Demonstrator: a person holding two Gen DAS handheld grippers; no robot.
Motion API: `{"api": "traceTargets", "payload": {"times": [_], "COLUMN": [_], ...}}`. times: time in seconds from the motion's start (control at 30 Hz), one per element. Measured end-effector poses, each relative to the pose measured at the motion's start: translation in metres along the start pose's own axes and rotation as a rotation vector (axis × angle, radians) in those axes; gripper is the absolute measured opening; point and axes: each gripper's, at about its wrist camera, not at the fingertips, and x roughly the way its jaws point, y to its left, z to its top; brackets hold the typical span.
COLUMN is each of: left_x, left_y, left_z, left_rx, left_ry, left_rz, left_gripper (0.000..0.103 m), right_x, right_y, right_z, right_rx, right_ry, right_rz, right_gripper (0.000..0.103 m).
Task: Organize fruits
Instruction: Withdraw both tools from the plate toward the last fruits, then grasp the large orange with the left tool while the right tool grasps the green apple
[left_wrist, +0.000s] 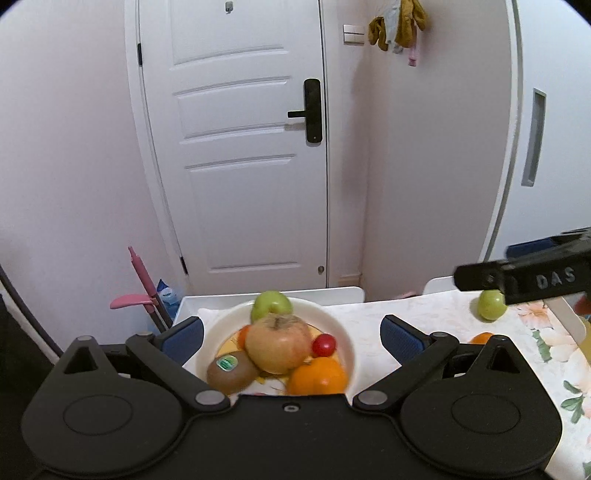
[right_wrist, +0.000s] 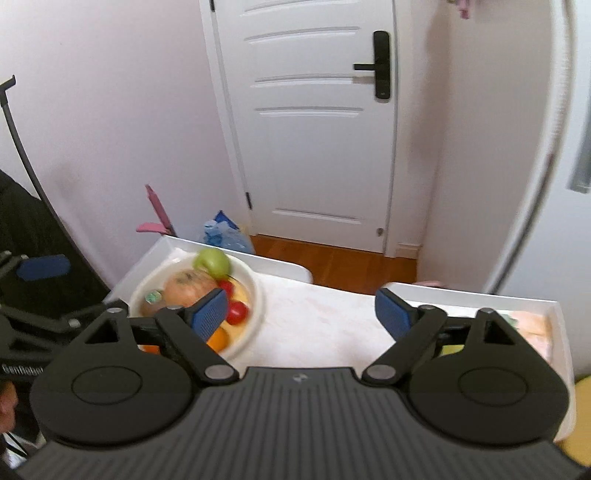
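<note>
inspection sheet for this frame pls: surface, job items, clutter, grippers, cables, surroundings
Surface: white table with a floral cloth over it.
Job's things: white bowl holding a green apple, large apple, kiwi, orange and small red fruit. Outside the bowl: second green apple and another orange on the cloth.
Clutter: nothing seen.
Grippers: left gripper open, bowl between its fingers; right gripper open, empty.
Cables: dark cable or rod at the left edge; cannot tell which.
Surroundings: white door, pink tool, gloves hung on the wall.
</note>
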Motion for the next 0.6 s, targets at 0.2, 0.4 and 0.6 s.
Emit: {"api": "traceTargets", "payload": {"times": [0.2,0.4,0.6], "left_x": [-0.005,0.000,0.024], "left_y": [-0.047,-0.096,-0.139], "left_z": [-0.003,-0.009,-0.015], "left_rx": [-0.033,-0.039,-0.046], "left_ry": [0.027,0.048,0.078], "left_rz": [-0.015,-0.021,-0.026], "left_gripper": [0.103,0.103,0.103], "right_x": [-0.020,-0.025,-0.007], "right_y": [-0.049,-0.096,-0.139], "right_z": [-0.015,-0.028,-0.039], "right_rx": [-0.015,-0.052,-0.086], "right_ry": [0.001,0.012,0.054], "right_rz": [-0.021,-0.025,0.020], "right_gripper": [0.103,0.103,0.103]}}
